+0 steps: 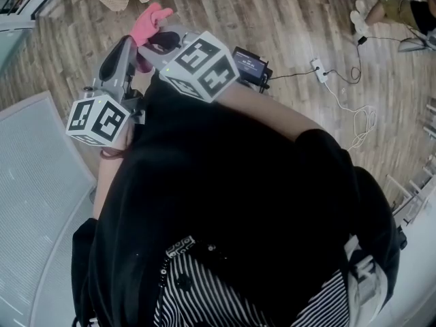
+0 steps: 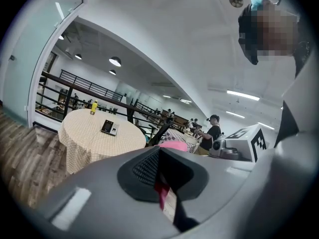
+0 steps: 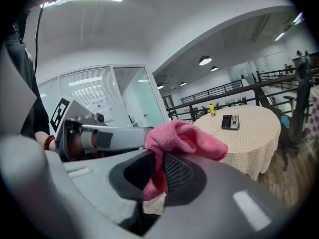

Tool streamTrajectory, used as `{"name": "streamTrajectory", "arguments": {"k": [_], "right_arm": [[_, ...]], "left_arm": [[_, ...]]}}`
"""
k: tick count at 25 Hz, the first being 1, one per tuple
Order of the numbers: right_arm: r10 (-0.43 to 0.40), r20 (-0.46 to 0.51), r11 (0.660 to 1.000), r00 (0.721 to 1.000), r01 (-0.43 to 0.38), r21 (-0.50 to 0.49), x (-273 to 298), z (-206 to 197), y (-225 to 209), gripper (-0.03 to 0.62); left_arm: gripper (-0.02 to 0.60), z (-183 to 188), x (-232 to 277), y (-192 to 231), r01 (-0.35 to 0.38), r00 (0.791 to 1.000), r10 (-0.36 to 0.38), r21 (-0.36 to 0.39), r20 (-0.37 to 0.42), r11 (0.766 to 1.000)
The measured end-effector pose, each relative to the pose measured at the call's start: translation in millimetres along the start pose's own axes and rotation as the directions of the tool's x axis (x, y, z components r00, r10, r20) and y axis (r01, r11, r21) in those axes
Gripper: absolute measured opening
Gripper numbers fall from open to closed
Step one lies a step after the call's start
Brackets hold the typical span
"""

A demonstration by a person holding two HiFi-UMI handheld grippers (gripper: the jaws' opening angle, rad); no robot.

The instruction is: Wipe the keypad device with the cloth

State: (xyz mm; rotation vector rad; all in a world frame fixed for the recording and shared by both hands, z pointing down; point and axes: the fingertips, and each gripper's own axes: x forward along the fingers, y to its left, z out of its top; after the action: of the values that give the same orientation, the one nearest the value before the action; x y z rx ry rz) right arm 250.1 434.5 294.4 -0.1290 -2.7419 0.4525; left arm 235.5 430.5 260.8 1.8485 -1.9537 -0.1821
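Black-and-silver keypad device (image 3: 230, 122) lay flat on round table with beige checked tablecloth (image 3: 249, 138), well apart from both grippers. Small yellow bottle (image 3: 212, 108) stood near it on same table. Right gripper (image 3: 158, 171) was clenched on crumpled pink cloth (image 3: 184, 138), with bulk bunched above jaws. Left gripper (image 2: 159, 172) was drawn to narrow slit. I noted pink sliver in slit but could not confirm clamping. In head view I saw both grippers held close to person's black top (image 1: 238, 203), above wooden plank floor (image 1: 293, 19).

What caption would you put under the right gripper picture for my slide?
Right gripper jaws clamp a pink cloth; keypad device sits on the round table beyond.
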Motion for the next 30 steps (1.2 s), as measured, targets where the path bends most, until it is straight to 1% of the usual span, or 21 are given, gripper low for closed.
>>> {"name": "streamTrajectory", "arguments": {"k": [4,8,11,16,20,21,30], "right_arm": [[-0.083,-0.002,0.996,0.997,0.083,0.009,-1,4,-28,0.046],[-0.153,-0.011,0.988,0.988,0.153,0.026,1,9,-55,0.046],[-0.187,-0.002,0.981,0.982,0.187,0.042,9,21,-74,0.046],[-0.255,0.006,0.965,0.967,0.255,0.057,38,40,-100,0.046],[-0.288,0.001,0.955,0.958,0.287,0.066,68,59,-117,0.046],[-0.294,0.001,0.953,0.956,0.293,0.072,76,65,-121,0.046],[-0.337,-0.001,0.938,0.941,0.336,0.079,150,115,-141,0.046]], "left_arm": [[0.003,2,29,-1,0.08,0.996,-0.079,0.018,-0.037,0.997],[0.003,4,58,1,0.142,0.988,-0.137,0.076,-0.076,0.987],[0.003,15,79,10,0.184,0.981,-0.178,0.069,-0.081,0.98],[0.003,33,105,40,0.24,0.967,-0.233,0.072,-0.101,0.968],[0.003,53,123,67,0.272,0.958,-0.255,0.138,-0.127,0.952],[0.003,58,126,75,0.28,0.956,-0.262,0.144,-0.132,0.949],[0.003,110,147,148,0.333,0.939,-0.314,0.139,-0.143,0.933]]}}
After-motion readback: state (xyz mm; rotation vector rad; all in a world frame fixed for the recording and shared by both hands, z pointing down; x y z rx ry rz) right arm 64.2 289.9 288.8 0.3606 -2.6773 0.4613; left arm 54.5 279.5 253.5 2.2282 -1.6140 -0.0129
